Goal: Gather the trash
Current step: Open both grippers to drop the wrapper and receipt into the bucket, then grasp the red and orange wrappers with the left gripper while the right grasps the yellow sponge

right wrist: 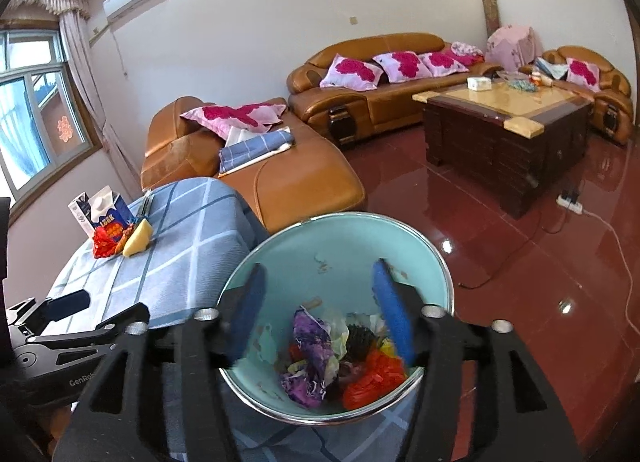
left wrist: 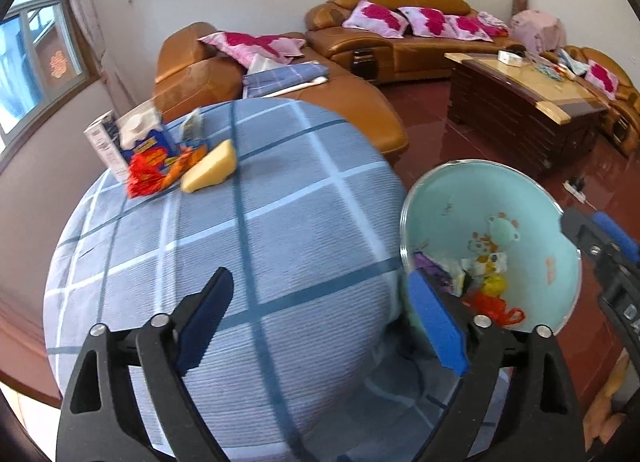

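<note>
Both tools are spread and pinch nothing. Left tool [left wrist: 320, 326] hangs over the checked cloth of the bench [left wrist: 280, 229]; right tool [right wrist: 320, 310] is above the mint bin [right wrist: 400, 246], where crumpled wrappers [right wrist: 320, 358] already lie. Remaining trash, a red wrapper [left wrist: 150, 173], a blue carton [left wrist: 148, 137] and a yellow wedge [left wrist: 210, 167], sits at about 11 o'clock from the left tool, well apart, at the far edge. I judge the left hand nearer. The pile is blurred, so its pieces overlap unclearly.
</note>
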